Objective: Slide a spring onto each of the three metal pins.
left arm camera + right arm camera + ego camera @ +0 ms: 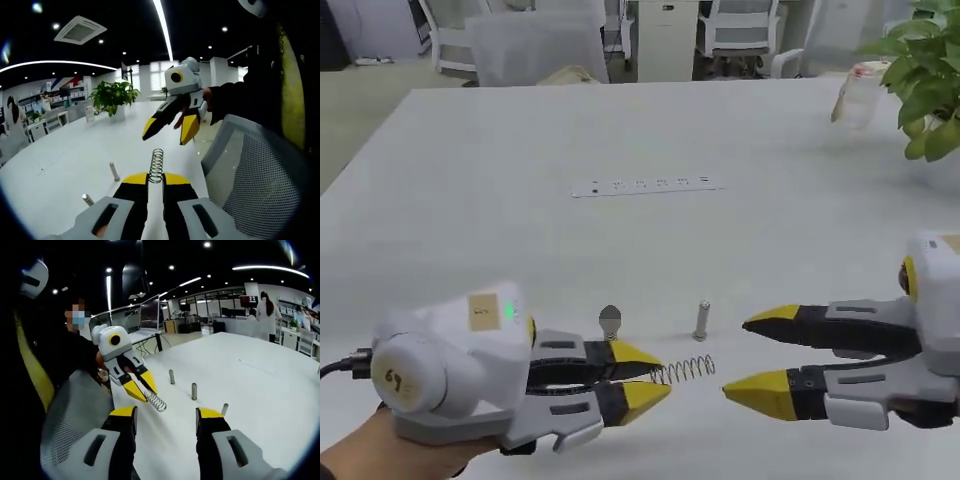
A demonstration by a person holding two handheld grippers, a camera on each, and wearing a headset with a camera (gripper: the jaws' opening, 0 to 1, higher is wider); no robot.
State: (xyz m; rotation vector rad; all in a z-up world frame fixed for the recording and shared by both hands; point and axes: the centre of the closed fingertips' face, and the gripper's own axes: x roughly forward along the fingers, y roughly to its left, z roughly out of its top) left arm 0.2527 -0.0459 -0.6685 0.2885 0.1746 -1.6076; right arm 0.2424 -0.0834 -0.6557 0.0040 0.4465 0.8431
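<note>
My left gripper [663, 377] is shut on one end of a wire spring [682, 370], which sticks out level toward the right. In the left gripper view the spring [156, 165] rises from between the closed yellow tips [161, 178]. My right gripper [740, 355] hangs open just right of the spring's free end, nothing between its jaws [166, 412]. A metal pin [702, 320] stands upright on the white table behind the spring. Another pin [610, 322] peeks out behind the left gripper. The right gripper view shows three pins [171, 376], [194, 391], [224, 409] in a row.
A white power strip [645, 186] lies across the middle of the table [520, 200]. A potted plant [925, 80] and a clear jar [860, 95] sit at the far right corner. Office chairs [740, 30] stand beyond the far edge. A mesh chair [250, 165] is at the near side.
</note>
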